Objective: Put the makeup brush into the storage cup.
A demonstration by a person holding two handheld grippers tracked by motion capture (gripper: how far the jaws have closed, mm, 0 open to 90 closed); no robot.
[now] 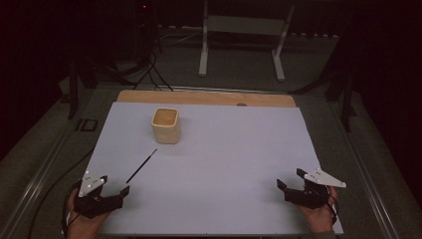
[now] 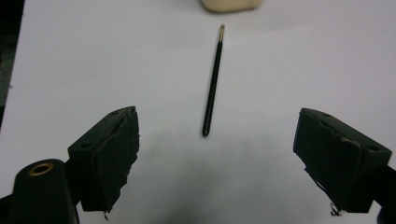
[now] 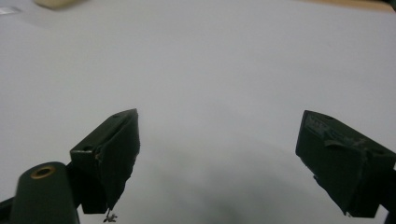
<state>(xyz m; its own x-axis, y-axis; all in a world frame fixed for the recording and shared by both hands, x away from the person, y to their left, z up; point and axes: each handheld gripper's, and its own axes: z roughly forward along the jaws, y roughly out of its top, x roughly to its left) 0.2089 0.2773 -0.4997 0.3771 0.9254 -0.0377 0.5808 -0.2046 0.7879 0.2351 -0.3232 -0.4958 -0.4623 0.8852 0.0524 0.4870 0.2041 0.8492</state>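
No brand, label or legible writing appears on anything in these views. The thin black brush (image 1: 142, 166) lies flat on the white sheet (image 1: 224, 164) that covers the tabletop, slanting from just ahead of the left tool (image 1: 115, 187) up toward the cream cup (image 1: 165, 125), apart from both; in the left gripper view the brush (image 2: 213, 80) sits between the lines of the two jaws but beyond them, its pale tip pointing at the cup (image 2: 229, 4), which is cut off by the top edge. The left tool's jaws stand wide apart with nothing between them. The right tool (image 1: 292, 183), at the near right corner of the sheet, also has its jaws spread wide over bare white. A strip of wood (image 1: 206, 97) shows along the sheet's far edge, bearing a small dark spot too small to identify. The room beyond is very dark; a pale metal frame (image 1: 243, 35) stands on the grey floor and cables trail off at far left.
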